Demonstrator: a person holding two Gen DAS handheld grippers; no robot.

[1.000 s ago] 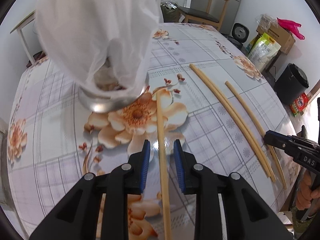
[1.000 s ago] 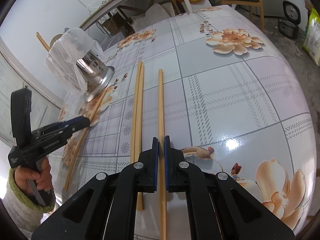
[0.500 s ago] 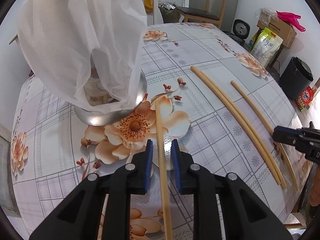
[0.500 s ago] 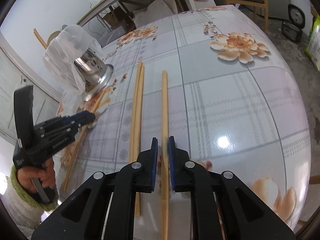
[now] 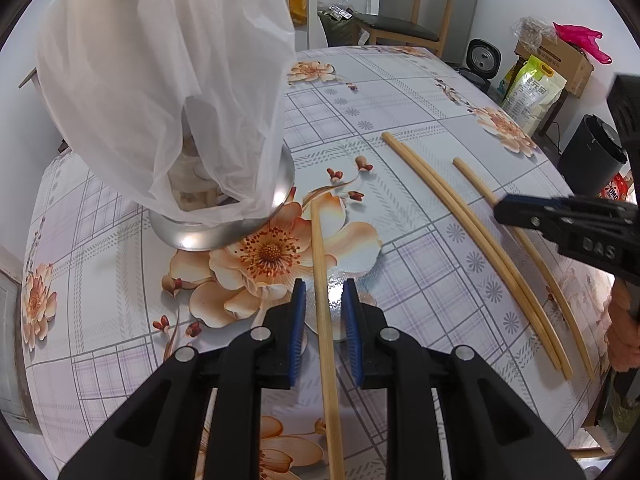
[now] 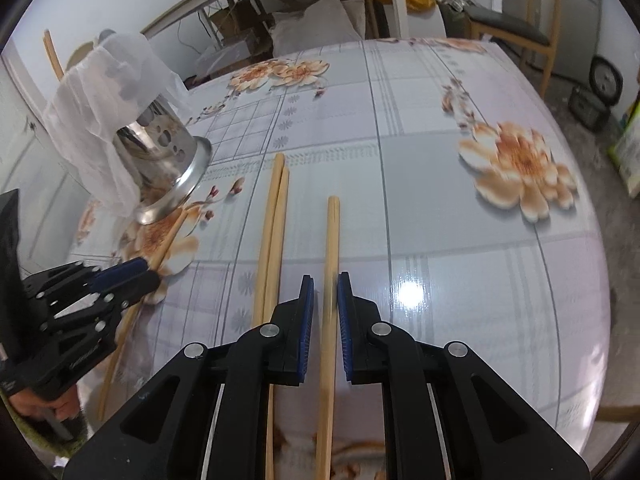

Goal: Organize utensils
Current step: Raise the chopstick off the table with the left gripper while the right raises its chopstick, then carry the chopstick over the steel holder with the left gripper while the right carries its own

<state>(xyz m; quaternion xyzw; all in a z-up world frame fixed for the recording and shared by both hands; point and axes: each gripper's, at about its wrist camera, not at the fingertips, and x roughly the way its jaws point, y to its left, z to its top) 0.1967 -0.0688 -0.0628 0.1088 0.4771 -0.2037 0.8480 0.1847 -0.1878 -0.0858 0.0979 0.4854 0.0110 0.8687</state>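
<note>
A steel utensil holder [image 5: 224, 236] under a white plastic bag [image 5: 172, 80] stands on the floral table [image 5: 400, 92]. Several long wooden chopsticks lie flat. One chopstick [image 5: 318, 248] runs between the blue pads of my left gripper [image 5: 325, 312], which is open with a narrow gap on each side. A touching pair [image 5: 460, 216] lies to the right. Beyond them, a single chopstick [image 6: 332, 240] lies between the pads of my right gripper [image 6: 325, 304], open and barely clear of it. The holder [image 6: 168, 156] and left gripper [image 6: 136, 270] show at the left in the right wrist view.
A wooden chair [image 5: 420, 28] stands beyond the table's far edge. A black bin [image 5: 588, 160], a yellow-green sack [image 5: 528, 92] and a cardboard box [image 5: 560, 60] sit on the floor to the right. The table's rounded edge curves close on the right.
The right gripper's pads, shut on the single chopstick a second ago, now stand slightly apart around it, and it has slid further along the table. The left pads narrowed a little.
</note>
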